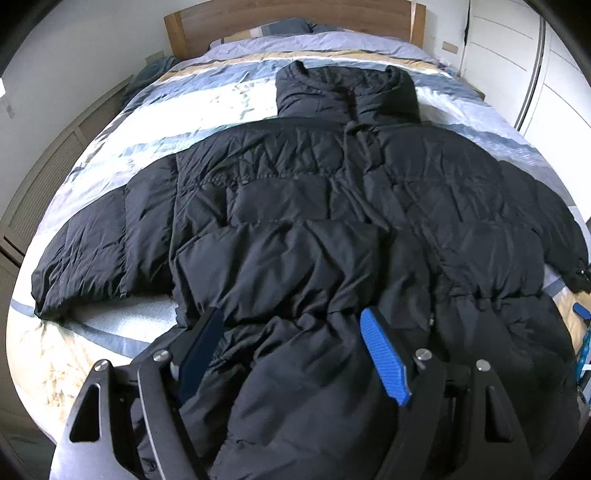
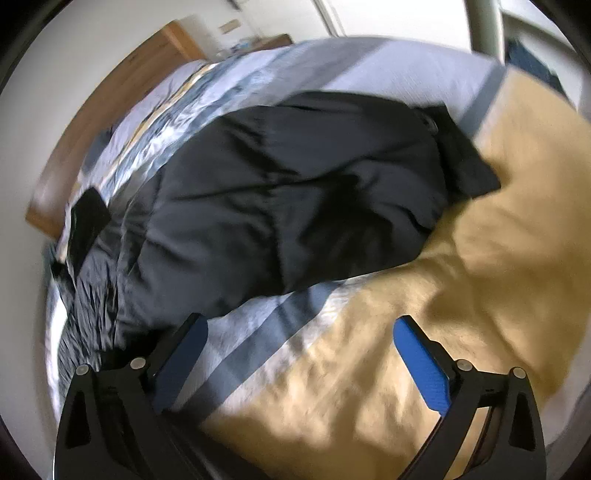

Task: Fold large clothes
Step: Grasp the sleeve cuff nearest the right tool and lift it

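Observation:
A large black puffer jacket point(image 1: 314, 206) lies spread front-up on the bed, collar toward the headboard, both sleeves stretched out sideways. My left gripper point(image 1: 291, 325) is open over the jacket's bottom hem, with bunched hem fabric rising between its blue-padded fingers point(image 1: 384, 354). In the right wrist view, blurred by motion, the jacket's right sleeve point(image 2: 303, 188) lies across the bedding. My right gripper point(image 2: 299, 332) is open and empty above the bedding, just short of the sleeve's near edge.
The bed has a striped blue, white and tan duvet point(image 1: 207, 99) and a wooden headboard point(image 1: 291, 16). White wardrobe doors point(image 1: 517, 55) stand at the right. A wall and low panel point(image 1: 48, 177) run along the left.

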Tool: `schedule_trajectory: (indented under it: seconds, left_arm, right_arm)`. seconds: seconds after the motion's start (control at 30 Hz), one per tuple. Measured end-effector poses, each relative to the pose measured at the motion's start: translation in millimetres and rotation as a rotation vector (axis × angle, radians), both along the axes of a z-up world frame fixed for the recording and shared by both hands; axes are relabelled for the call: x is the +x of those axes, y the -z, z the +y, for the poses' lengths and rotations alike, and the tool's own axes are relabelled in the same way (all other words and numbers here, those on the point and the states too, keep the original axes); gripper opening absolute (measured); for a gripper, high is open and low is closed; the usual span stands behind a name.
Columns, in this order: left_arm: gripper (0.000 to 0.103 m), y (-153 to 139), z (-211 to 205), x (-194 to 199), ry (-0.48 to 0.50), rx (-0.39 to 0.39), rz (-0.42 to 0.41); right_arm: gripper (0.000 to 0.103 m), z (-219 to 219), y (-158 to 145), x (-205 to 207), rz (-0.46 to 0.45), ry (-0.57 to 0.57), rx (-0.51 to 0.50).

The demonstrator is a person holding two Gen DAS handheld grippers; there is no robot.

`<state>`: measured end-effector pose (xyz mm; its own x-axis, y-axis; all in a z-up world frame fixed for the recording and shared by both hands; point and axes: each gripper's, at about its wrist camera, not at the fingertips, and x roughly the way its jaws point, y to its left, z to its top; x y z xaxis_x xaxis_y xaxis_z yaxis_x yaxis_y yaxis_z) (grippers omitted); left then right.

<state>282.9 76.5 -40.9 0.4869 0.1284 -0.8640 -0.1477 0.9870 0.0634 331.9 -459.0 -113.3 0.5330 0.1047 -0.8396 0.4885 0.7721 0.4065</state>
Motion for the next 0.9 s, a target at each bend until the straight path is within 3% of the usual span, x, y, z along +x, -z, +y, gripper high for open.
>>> schedule_trajectory:
  seconds: [0.2, 0.4, 0.7, 0.8, 0.87, 0.9]
  left_arm:
    - [0.076, 4.8, 10.5, -0.9, -0.026, 0.002, 0.012]
    - [0.076, 7.3, 18.8, -3.8, -0.051, 0.01, 0.022]
    - [0.076, 13.7, 25.2, -9.3, -0.076, 0.013, 0.044]
    - [0.076, 15.3, 23.2, -11.7, -0.071, 0.017, 0.049]
    - [0.076, 14.5, 22.3, -13.4, -0.07, 0.015, 0.048]
    - [0.076, 13.8, 22.2, -14.2, -0.07, 0.016, 0.047]
  right_arm:
    - [0.097, -29.0, 23.8, 8.1, -0.033, 0.095, 0.13]
    - [0.094, -56.8, 27.5, 18.0, -0.117, 0.184, 0.208]
    - [0.077, -105.8, 43.2, 1.8, -0.282, 0.415, 0.395]
    - [0.058, -111.0, 41.7, 2.6, -0.298, 0.412, 0.402]
    - [0.037, -115.2, 39.5, -1.2, -0.319, 0.403, 0.415]
    - [0.034, -115.8, 36.5, -1.3, -0.333, 0.395, 0.419]
